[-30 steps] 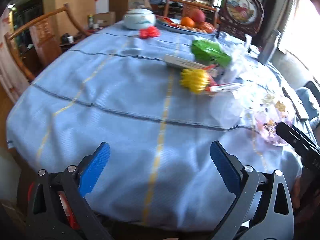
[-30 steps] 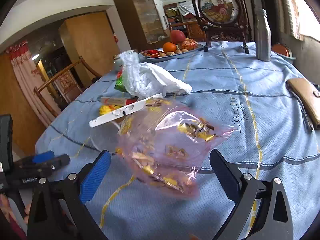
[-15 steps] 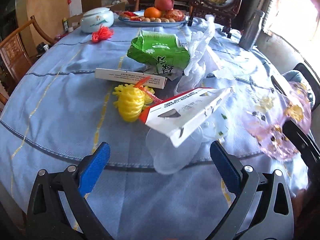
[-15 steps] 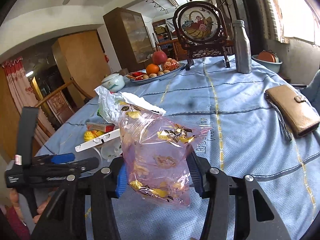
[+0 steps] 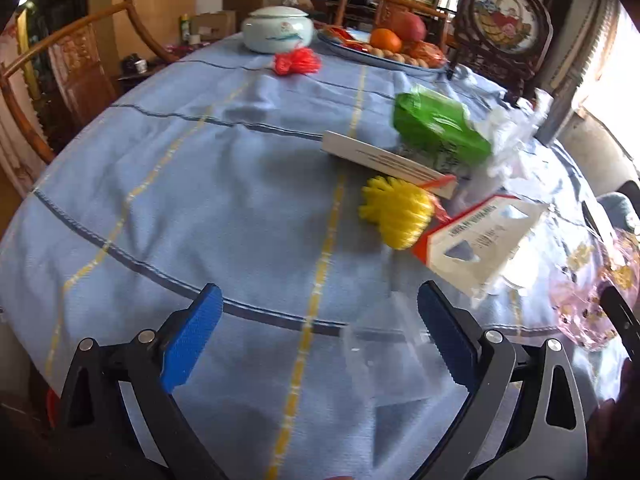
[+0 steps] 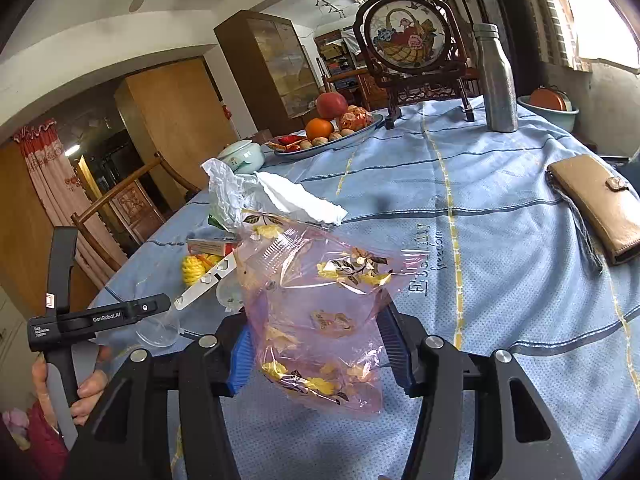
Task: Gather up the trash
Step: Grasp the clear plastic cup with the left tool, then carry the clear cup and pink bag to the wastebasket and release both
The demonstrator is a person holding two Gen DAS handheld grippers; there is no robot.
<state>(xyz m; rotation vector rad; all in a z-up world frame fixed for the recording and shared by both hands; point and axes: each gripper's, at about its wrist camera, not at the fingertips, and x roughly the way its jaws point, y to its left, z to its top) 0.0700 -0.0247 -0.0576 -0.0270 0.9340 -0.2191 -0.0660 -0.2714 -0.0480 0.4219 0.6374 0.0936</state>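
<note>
Step in hand: the pink bag was gripped as the collecting sack; in my judgement the gathering of litter into it had not yet begun.
Right tool: its jaws had just been closing, and stood clamped on the pink bag, which hung crumpled between the blue pads at the near edge of the surface.
Left tool: released, jaws wide, nothing pinched; a clear plastic cup lay just ahead, between them.
Litter: yellow plastic ball, white card box, long flat box, green packet and crumpled white bag, clustered toward the right side of the surface.
Next move, as judged: close the left tool on the cup, then carry it to the bag's mouth.
Pose: left tool tipped steeply down over the near edge; right tool angled more shallowly; a hand held the left tool's handle.
</note>
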